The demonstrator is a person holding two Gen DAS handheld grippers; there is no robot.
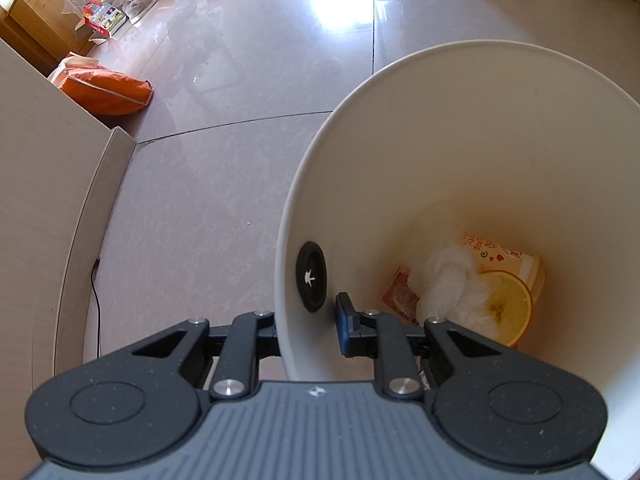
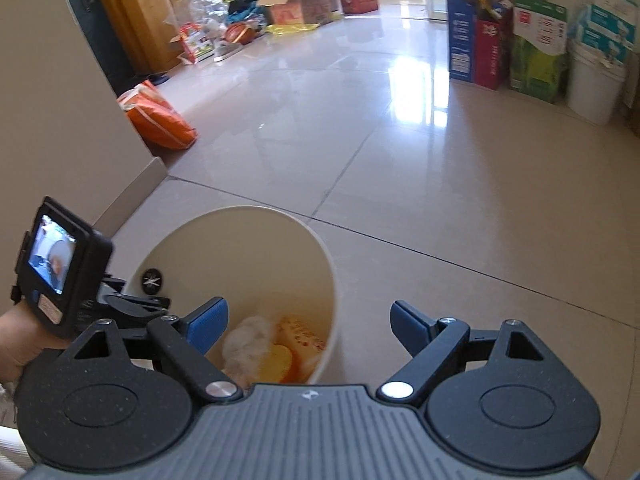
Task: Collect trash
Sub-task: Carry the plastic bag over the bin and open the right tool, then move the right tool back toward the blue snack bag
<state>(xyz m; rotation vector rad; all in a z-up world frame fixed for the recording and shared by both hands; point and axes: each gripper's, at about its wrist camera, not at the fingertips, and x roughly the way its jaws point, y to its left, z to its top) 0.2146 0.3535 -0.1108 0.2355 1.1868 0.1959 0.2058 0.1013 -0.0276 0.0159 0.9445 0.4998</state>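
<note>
L gripper (image 1: pixel 308 320) straddles the near wall of the white bin (image 1: pixel 500 128): one finger outside, the blue-padded one inside. Jaws look narrowed onto the rim, though contact of the pads w/ the wall can't be made out for sure. R gripper (image 2: pixel 308 328) hangs above the bin's mouth, jaws spread wide, nothing between them; its L pad over the bin opening, R pad over bare floor (image 2: pixel 440 200).

Trash lies at the bin bottom, below & ahead of both grippers: crumpled white tissue (image 1: pixel 448 276), orange slice (image 1: pixel 508 308) resting against it, a printed cup (image 1: pixel 508 258) on its side behind, a reddish wrapper (image 1: pixel 400 292) to the left. A black round disc (image 1: pixel 311 276) sits on the bin's inner wall, just beside L gripper.

Bin stands on tiled floor nr a beige wall corner (image 1: pixel 108 184). An orange bag (image 1: pixel 112 92) lies farther off.
</note>
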